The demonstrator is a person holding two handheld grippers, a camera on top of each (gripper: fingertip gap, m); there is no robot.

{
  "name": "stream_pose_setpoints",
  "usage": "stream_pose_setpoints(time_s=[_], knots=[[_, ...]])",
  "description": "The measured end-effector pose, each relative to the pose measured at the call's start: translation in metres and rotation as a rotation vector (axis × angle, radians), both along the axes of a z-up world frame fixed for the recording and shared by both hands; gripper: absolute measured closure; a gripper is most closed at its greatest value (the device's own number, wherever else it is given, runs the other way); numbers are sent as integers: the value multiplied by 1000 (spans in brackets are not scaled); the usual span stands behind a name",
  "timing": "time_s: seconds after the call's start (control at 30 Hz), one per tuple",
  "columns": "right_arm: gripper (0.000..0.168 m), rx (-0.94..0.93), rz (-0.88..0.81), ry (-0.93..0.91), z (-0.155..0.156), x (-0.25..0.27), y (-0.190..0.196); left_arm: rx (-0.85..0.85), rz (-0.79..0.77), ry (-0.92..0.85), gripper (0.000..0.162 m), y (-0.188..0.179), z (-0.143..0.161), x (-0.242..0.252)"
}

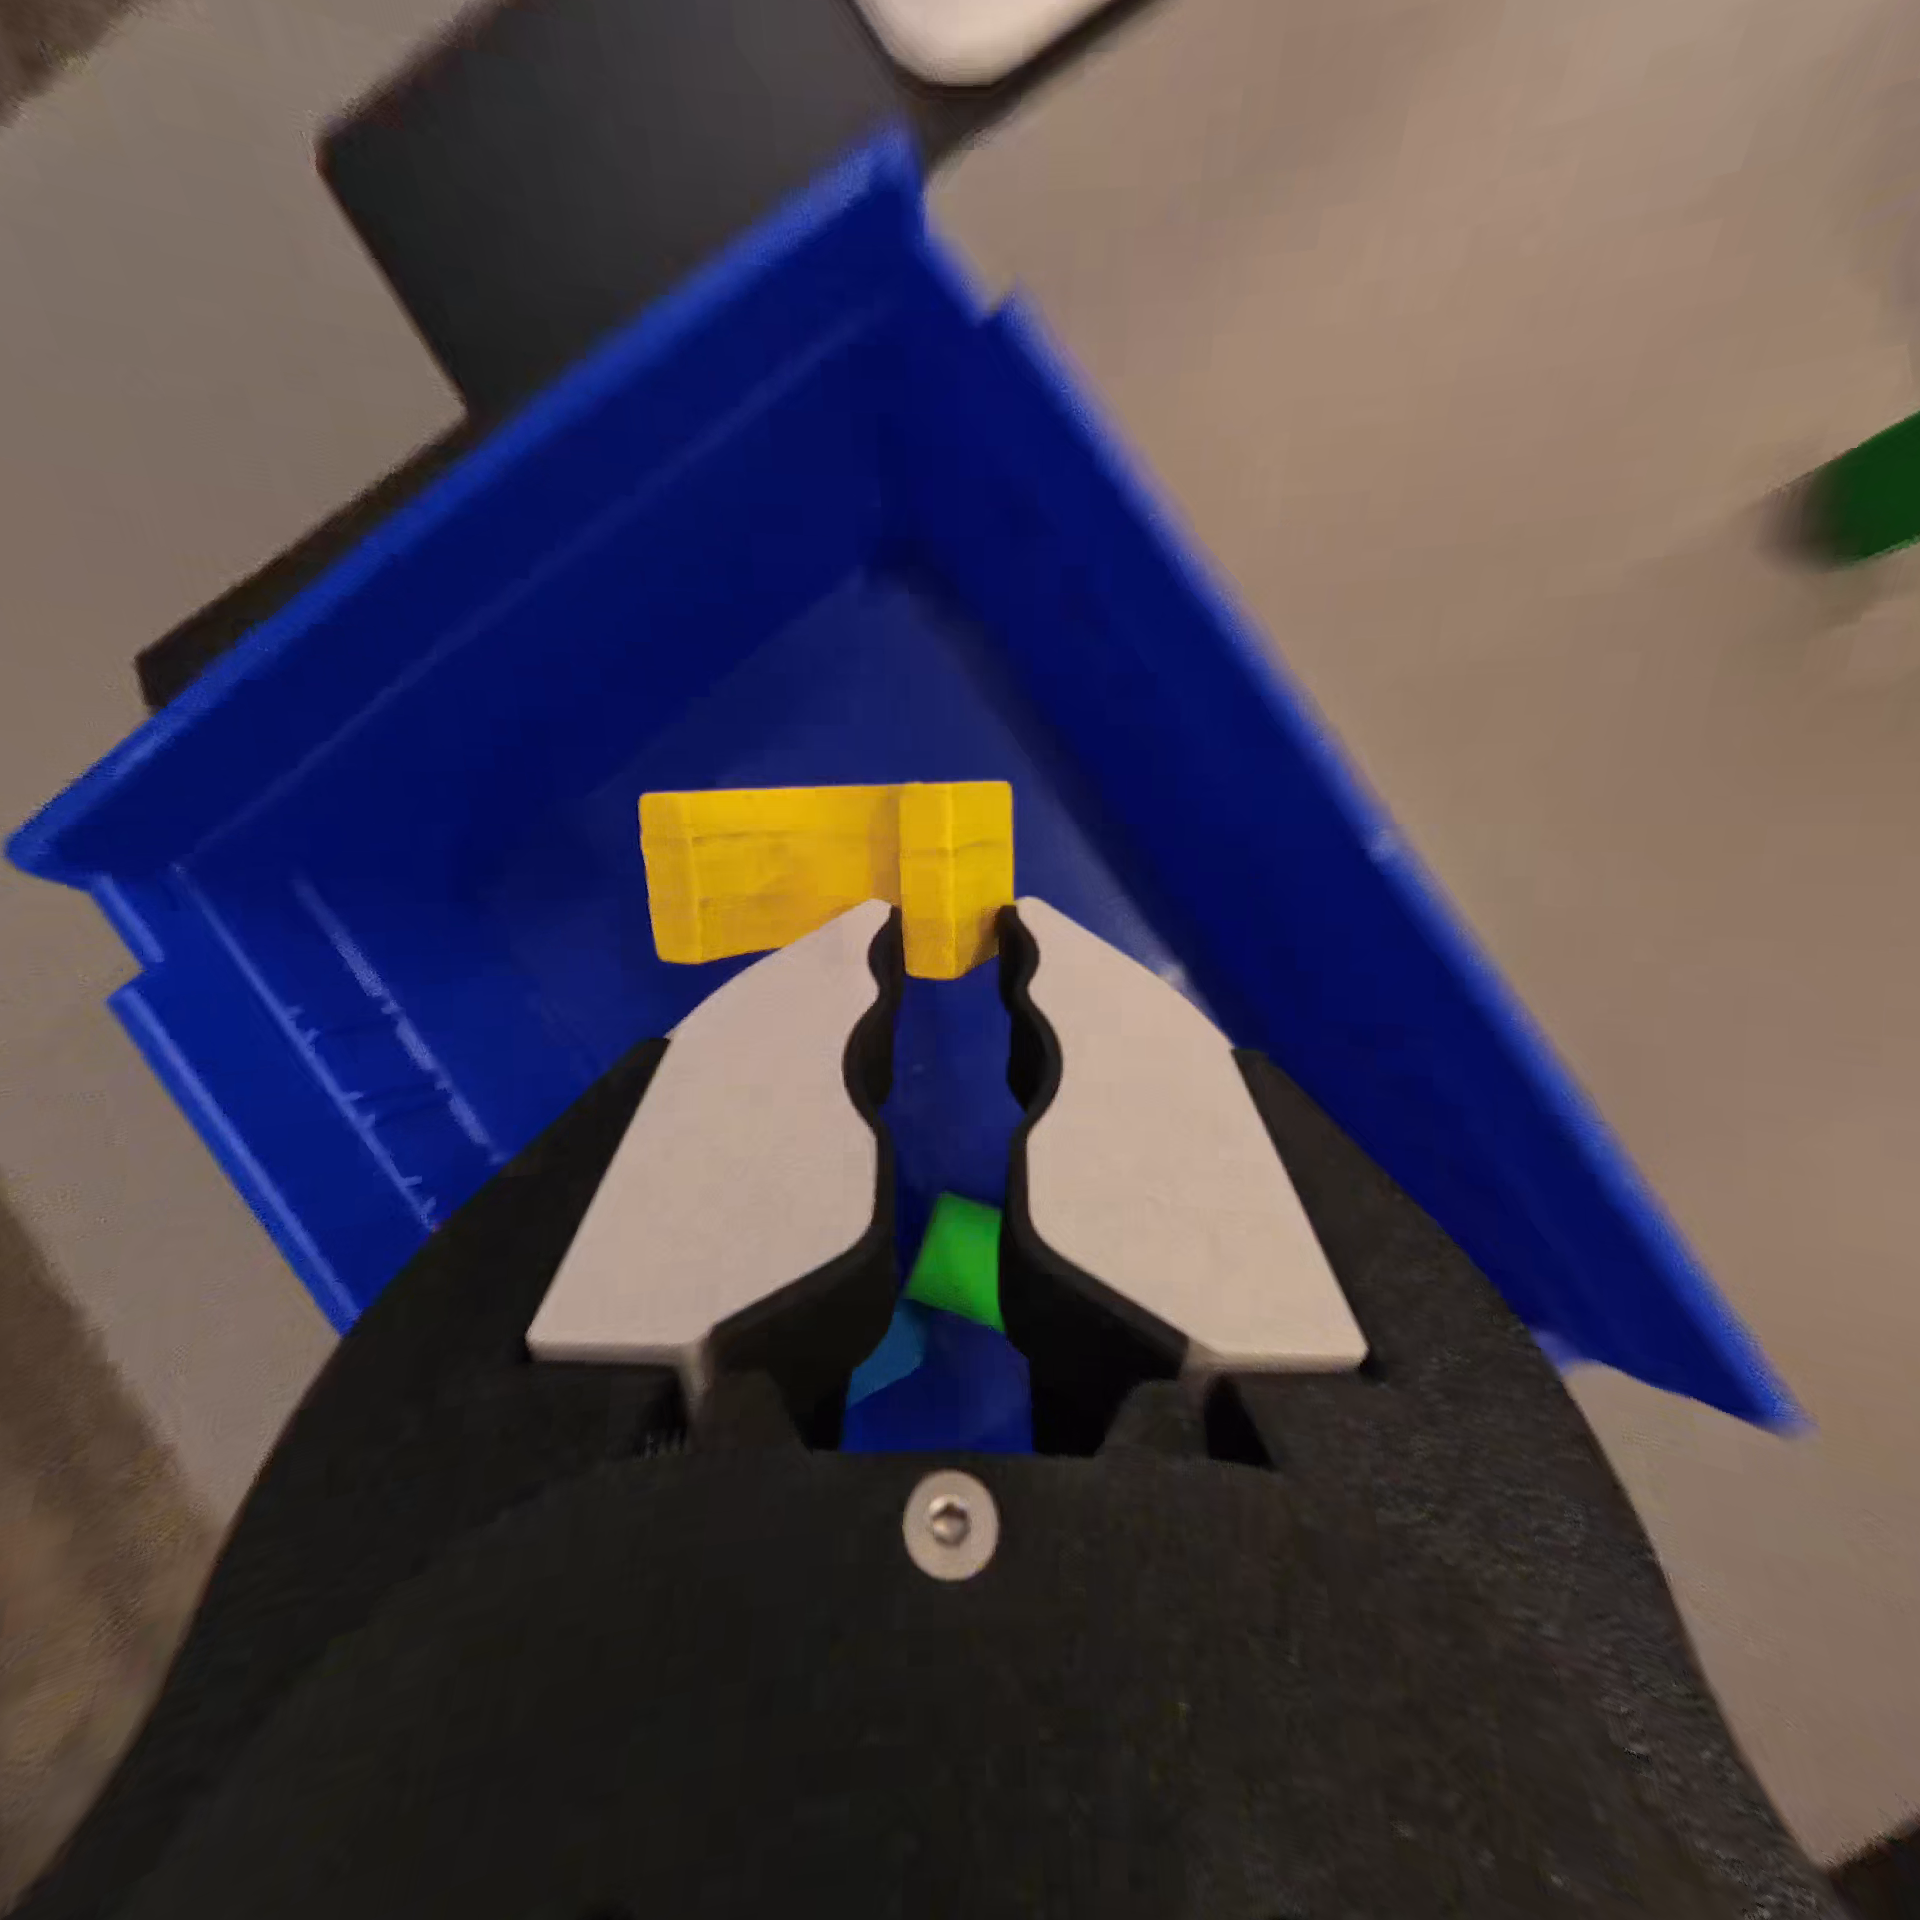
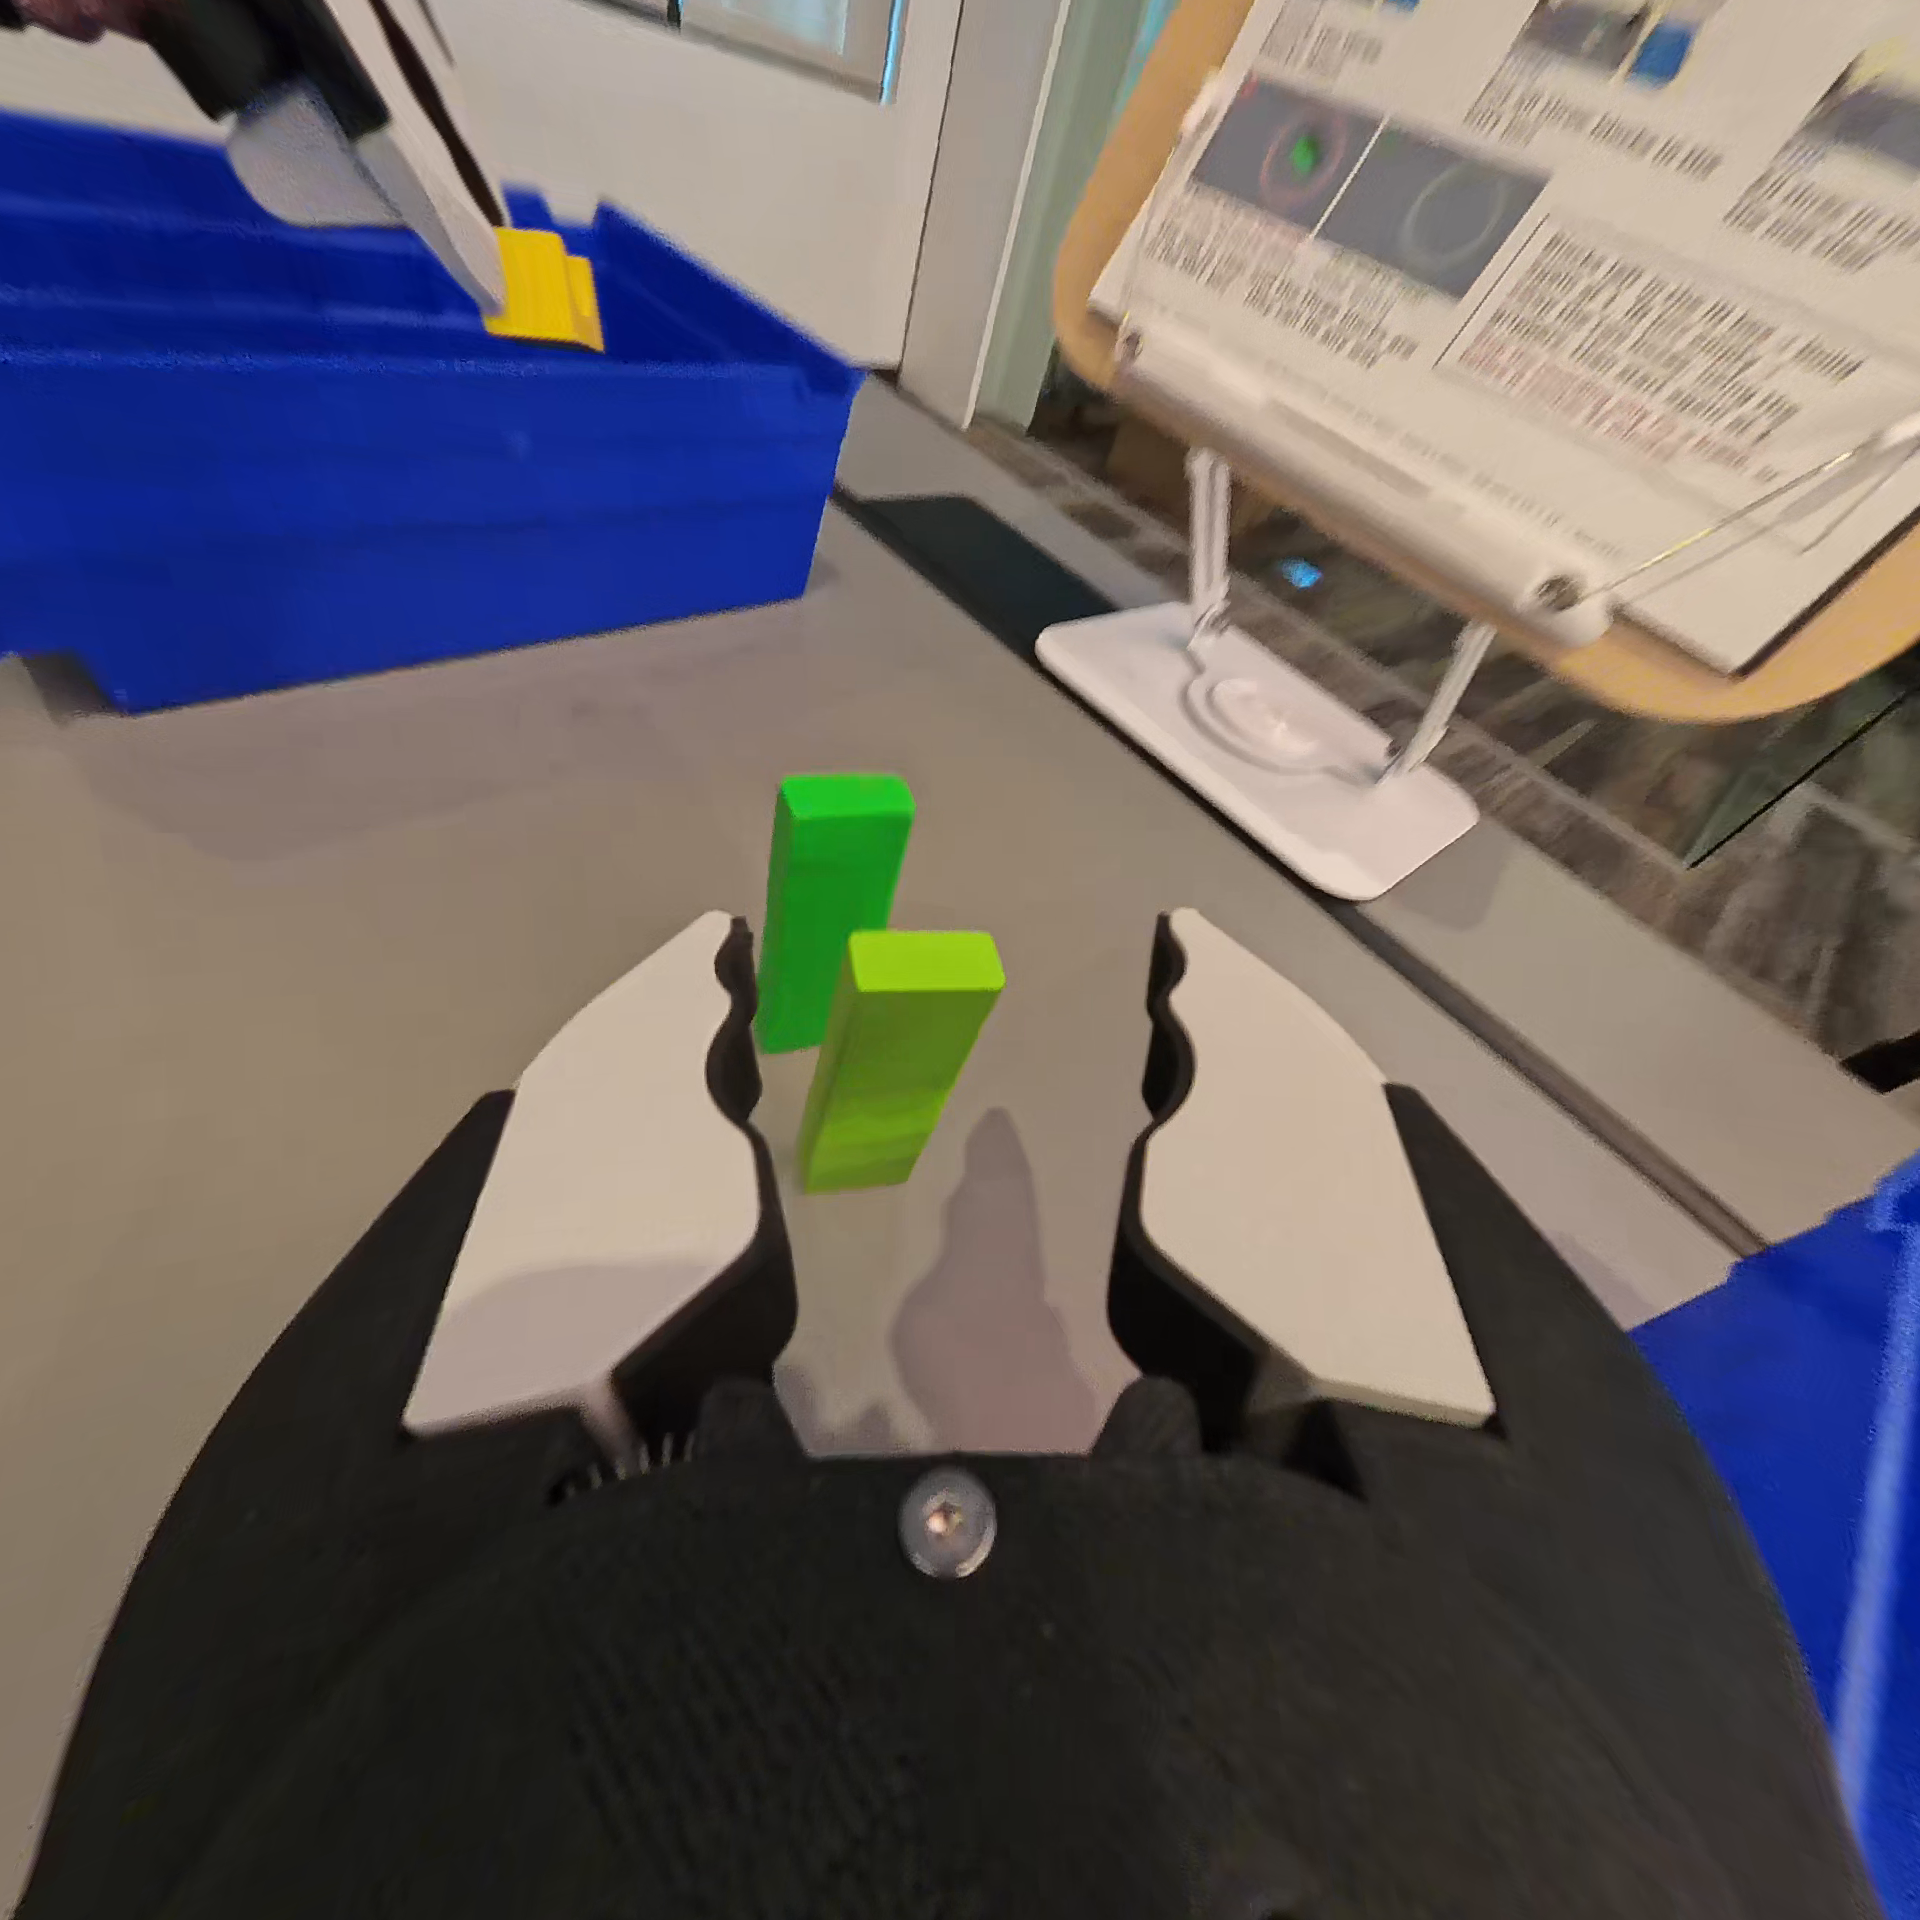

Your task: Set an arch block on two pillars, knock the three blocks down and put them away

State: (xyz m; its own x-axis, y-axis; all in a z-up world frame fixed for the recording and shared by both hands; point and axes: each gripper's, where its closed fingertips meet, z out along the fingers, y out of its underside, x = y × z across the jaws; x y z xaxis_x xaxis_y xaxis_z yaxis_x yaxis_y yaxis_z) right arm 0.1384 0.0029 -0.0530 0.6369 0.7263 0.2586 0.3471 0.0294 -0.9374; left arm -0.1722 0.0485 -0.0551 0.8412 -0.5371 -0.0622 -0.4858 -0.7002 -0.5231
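Note:
My left gripper [image 1: 948,914] is shut on one leg of the yellow arch block [image 1: 821,868] and holds it above the blue bin [image 1: 665,540]. The arch and that gripper also show in the right wrist view [image 2: 545,291], over the bin [image 2: 416,499]. Two green pillars stand upright close together on the grey table: a darker one [image 2: 831,904] behind and a lighter one [image 2: 904,1060] in front. My right gripper [image 2: 948,966] is open, with the pillars just ahead of its fingertips, nearer the left finger. A green block [image 1: 1870,499] shows blurred at the right edge of the left wrist view.
Green and light-blue blocks [image 1: 951,1262] lie in the bin under my left gripper. A white stand [image 2: 1257,748] holding a printed board [image 2: 1507,291] is at the table's right edge. Another blue thing [image 2: 1818,1455] sits at the near right. A dark panel [image 1: 582,239] lies beyond the bin. The tips of one gripper are about 30 cm away from the tips of the other. To reach the dark panel [image 1: 582,239] in a straight line is about 25 cm for my left fingers, about 45 cm for my right.

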Motion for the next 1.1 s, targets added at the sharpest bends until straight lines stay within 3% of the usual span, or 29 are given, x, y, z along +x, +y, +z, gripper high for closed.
stream_pose_setpoints(time_s=[0.1,0.2,0.33,0.57,0.67,0.83,1.1], knots=[[88,204,-91,71,35,10,-3,92,-95,-359,145,-24,67,36],[89,501,-83,133,76,5,-37,144,-336,-631,145,-70,126,85],[94,666,12,93,92,-30,-81,40,-635,-884,145,-130,161,158],[99,764,15,142,105,-44,-109,-316,-873,-1069,145,-182,149,229],[102,770,35,134,101,-43,-108,-362,-894,-1107,145,-186,147,237],[124,851,39,139,108,-42,-123,-446,-925,-1121,145,-195,140,247],[135,827,83,147,112,-44,-130,-522,-949,-1137,144,-202,138,247]])
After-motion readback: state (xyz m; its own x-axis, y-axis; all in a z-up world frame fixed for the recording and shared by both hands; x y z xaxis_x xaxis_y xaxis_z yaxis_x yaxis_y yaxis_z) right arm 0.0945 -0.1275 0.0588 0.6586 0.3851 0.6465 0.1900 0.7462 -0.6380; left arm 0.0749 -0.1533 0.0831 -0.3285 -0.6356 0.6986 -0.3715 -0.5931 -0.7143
